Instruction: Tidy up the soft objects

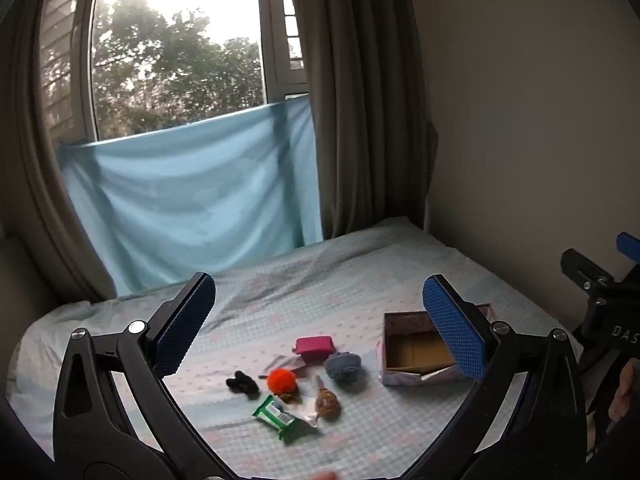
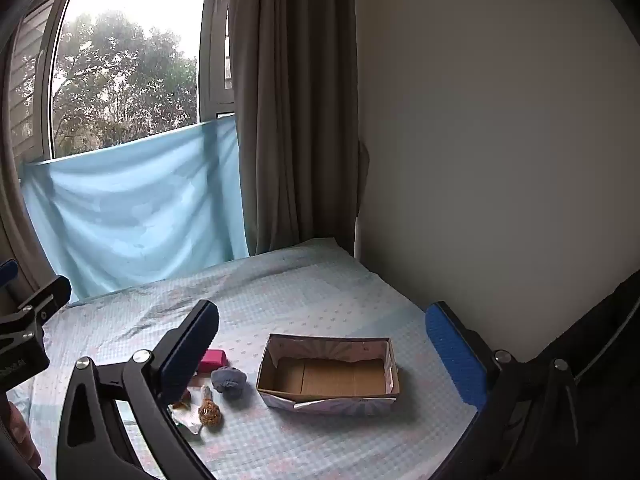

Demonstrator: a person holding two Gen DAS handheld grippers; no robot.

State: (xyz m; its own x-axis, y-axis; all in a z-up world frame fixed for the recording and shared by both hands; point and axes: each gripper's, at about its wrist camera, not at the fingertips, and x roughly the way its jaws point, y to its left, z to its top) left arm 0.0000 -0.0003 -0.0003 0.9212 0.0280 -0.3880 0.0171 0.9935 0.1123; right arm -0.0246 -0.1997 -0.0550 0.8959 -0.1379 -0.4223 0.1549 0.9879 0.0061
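Note:
Small soft objects lie together on the bed: an orange pompom (image 1: 281, 380), a black fuzzy piece (image 1: 242, 384), a grey-blue yarn ball (image 1: 344, 366) (image 2: 228, 380), a pink pouch (image 1: 315, 347) (image 2: 214, 360), a brown knitted ball (image 1: 327, 404) (image 2: 210, 414) and a green packet (image 1: 276, 416). An open cardboard box (image 1: 416, 354) (image 2: 328, 376) sits to their right, with nothing inside. My left gripper (image 1: 320, 336) is open and empty, held above the pile. My right gripper (image 2: 324, 356) is open and empty, above the box.
The bed (image 1: 300, 280) has a pale checked sheet. A light blue cloth (image 1: 192, 192) hangs below the window, with a grey curtain (image 1: 360, 100) beside it. A wall (image 2: 500, 160) runs along the bed's right side. The right gripper's body (image 1: 600, 300) shows at the left view's edge.

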